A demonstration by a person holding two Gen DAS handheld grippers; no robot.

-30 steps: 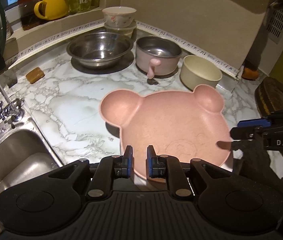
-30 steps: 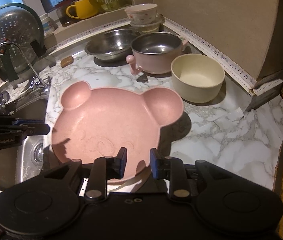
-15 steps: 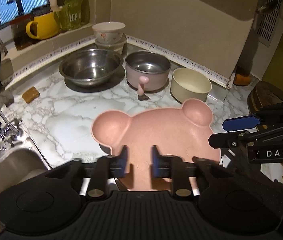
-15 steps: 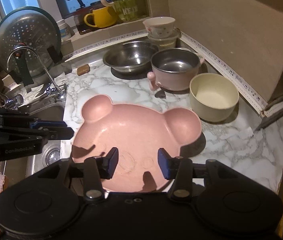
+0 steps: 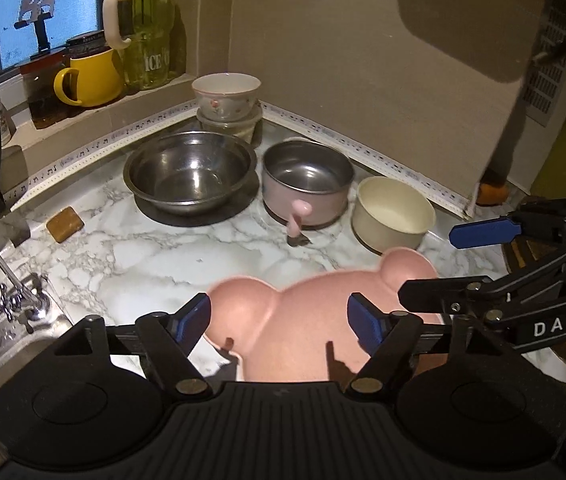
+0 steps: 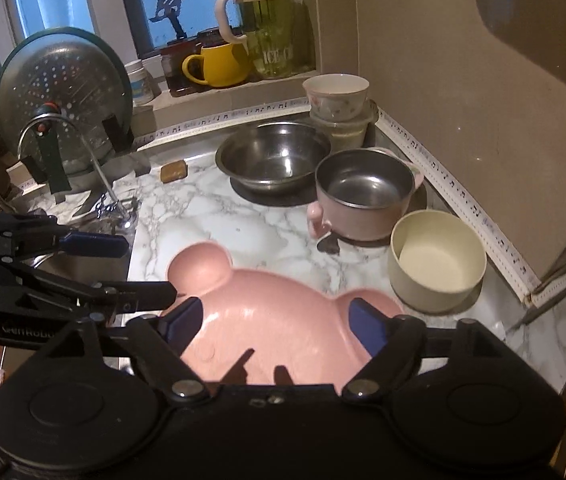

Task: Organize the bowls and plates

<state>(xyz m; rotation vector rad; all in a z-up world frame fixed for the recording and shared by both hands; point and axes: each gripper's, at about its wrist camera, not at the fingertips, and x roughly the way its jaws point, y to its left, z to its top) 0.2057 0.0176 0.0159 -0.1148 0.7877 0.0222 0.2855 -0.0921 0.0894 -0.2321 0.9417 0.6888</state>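
Both hand-held grippers have pulled back and spread wide since earlier: left hand-held gripper (image 5: 279, 322) and right hand-held gripper (image 6: 279, 322) hold nothing; pink bear plate (image 6: 275, 320) sits on worktop (image 5: 155, 256).

Left claw (image 5: 279, 320) and right claw (image 6: 279, 322) spread wide

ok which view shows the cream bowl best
The right wrist view: the cream bowl is near, its whole rim and inside showing. In the left wrist view the bowl sits farther off, the pink bear plate crossing its base.
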